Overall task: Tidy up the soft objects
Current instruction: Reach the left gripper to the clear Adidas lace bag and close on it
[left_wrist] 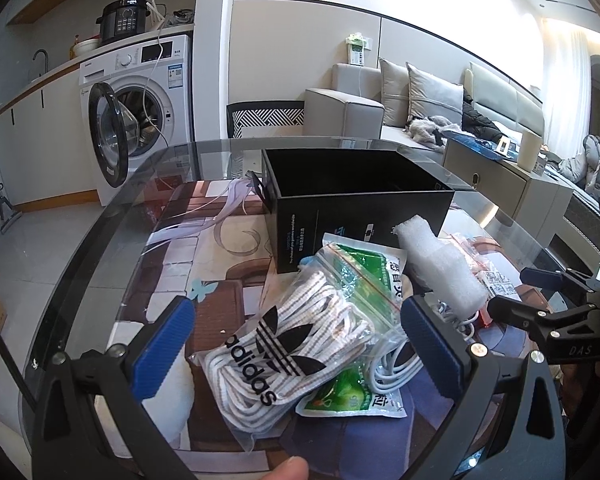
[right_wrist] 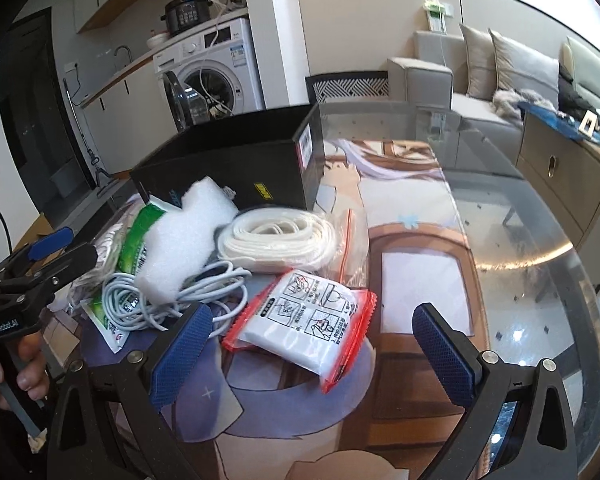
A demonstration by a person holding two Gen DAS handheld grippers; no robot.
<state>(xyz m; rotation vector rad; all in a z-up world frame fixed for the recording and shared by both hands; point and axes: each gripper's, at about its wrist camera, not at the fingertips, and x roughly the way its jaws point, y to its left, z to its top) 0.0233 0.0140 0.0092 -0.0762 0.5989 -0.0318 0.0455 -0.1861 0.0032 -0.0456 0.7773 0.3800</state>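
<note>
An open black box [left_wrist: 360, 204] [right_wrist: 236, 160] stands on a printed mat. In front of it lies a pile of soft things: a clear adidas bag of white laces [left_wrist: 284, 344], a green pouch [left_wrist: 360, 272] [right_wrist: 134, 248], a white foam piece [left_wrist: 440, 268] [right_wrist: 184, 240], a coiled white cable [right_wrist: 156, 300] [left_wrist: 392, 364], a zip bag of white cord [right_wrist: 280, 240] and a red-edged white packet [right_wrist: 304, 328]. My left gripper [left_wrist: 296, 348] is open over the laces bag. My right gripper [right_wrist: 312, 352] is open around the red-edged packet, not touching it.
The mat lies on a round glass table [right_wrist: 540, 240] [left_wrist: 100, 248]. A washing machine [left_wrist: 140, 112] with its door open stands at the back left, a patterned chair [left_wrist: 264, 118] behind the table, a sofa [left_wrist: 420, 104] and a low cabinet [right_wrist: 564, 176] to the right.
</note>
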